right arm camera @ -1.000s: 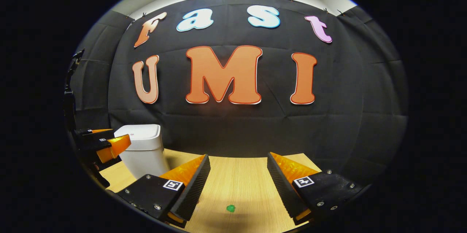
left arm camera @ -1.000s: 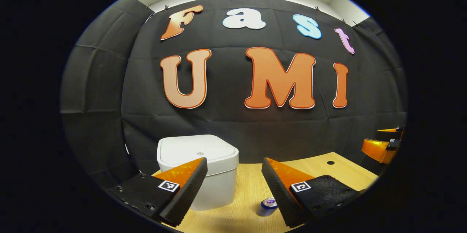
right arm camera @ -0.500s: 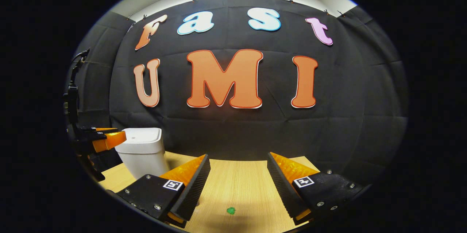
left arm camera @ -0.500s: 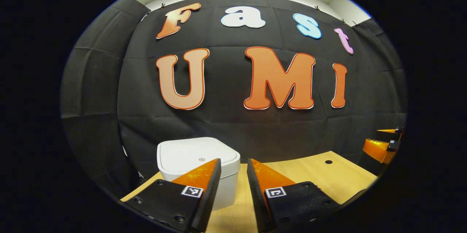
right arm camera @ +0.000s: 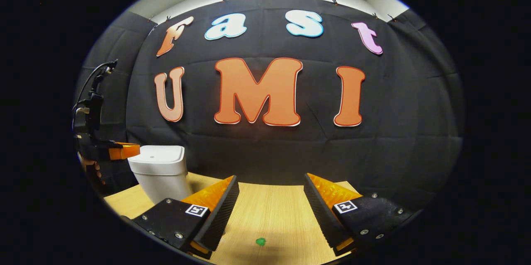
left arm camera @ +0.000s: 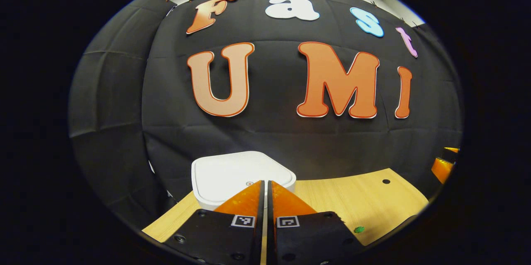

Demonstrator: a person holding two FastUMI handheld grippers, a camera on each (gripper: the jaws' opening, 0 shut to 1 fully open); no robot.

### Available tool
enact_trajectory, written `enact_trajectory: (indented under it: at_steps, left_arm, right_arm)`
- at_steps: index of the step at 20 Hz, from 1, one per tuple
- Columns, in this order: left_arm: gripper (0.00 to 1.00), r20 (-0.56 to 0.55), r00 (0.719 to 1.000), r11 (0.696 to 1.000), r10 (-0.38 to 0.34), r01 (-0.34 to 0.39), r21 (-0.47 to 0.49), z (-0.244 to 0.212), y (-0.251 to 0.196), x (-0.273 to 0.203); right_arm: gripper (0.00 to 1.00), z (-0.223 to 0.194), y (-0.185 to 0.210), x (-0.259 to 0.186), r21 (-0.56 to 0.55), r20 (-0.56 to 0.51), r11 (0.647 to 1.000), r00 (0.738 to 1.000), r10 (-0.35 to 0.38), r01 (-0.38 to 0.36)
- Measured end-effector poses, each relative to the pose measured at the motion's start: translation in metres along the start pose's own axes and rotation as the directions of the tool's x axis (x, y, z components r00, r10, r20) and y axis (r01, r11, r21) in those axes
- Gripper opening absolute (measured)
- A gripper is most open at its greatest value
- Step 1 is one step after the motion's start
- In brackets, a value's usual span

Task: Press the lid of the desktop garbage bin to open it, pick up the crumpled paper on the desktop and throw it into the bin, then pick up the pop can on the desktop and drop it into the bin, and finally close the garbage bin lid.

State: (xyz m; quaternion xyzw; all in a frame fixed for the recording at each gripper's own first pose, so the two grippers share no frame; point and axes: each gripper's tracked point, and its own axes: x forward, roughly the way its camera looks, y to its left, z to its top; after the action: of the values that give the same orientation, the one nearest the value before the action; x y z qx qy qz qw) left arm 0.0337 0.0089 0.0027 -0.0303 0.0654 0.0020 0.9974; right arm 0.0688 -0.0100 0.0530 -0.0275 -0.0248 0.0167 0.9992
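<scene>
With its two fingers brought together, tips nearly touching and nothing between them, the left gripper (left arm camera: 265, 186) sits at bottom centre of the left gripper view, pointed at the bin (left arm camera: 242, 178) just beyond, above the near part of the lid (left arm camera: 232, 171). Contact w/ lid: cannot tell. Lid appears down, small round mark (left arm camera: 249, 183) near its front edge, just off the fingertips.

Right gripper (right arm camera: 269, 190), bottom centre of right gripper view: fingers spread wide, empty, over bare desktop (right arm camera: 269, 215). Small green speck (right arm camera: 260, 241) on wood between them, low in frame. Bin also seen mid-left of that view, left gripper at its lid level at far left.

Handling judgement: bin looks like rigid, smooth plastic, prob. light, so a hard push off-centre could slide or tip it. Best contact pt is likely the marked spot, pressed straight down w/ closed tips. Lid top glossy; tips may skid if angled.

Paper and can: not located from these views.
</scene>
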Motion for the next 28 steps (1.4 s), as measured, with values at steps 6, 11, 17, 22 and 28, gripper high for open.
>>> enact_trajectory:
  at_steps: [6,11,17,22,28]
  left_arm:
    - [0.0,-0.093,0.995,1.0,-0.031,0.03,-0.008,-0.009,0.005,0.002]
    - [0.0,-0.181,0.983,0.999,-0.038,0.042,0.019,-0.019,0.013,-0.001]
    - [0.0,-0.272,0.958,0.995,-0.096,0.102,0.009,-0.036,0.009,-0.007]
    - [0.0,-0.316,0.942,0.994,-0.113,0.111,-0.024,-0.045,0.008,-0.006]
    - [0.0,-0.301,0.938,0.981,-0.172,0.136,-0.137,-0.047,0.004,-0.001]
  right_arm:
    - [0.94,-0.001,0.002,0.006,0.015,-0.01,1.0,1.0,0.01,-0.009]
    - [0.94,-0.002,0.003,0.012,0.011,-0.022,1.0,1.0,0.011,-0.011]
    - [0.94,-0.008,0.009,0.021,0.001,-0.044,1.0,0.999,0.023,-0.023]
    - [0.94,-0.009,0.015,0.025,-0.011,-0.055,0.999,0.998,0.039,-0.039]
    - [0.94,-0.012,0.017,0.025,-0.01,-0.066,0.999,0.997,0.041,-0.041]
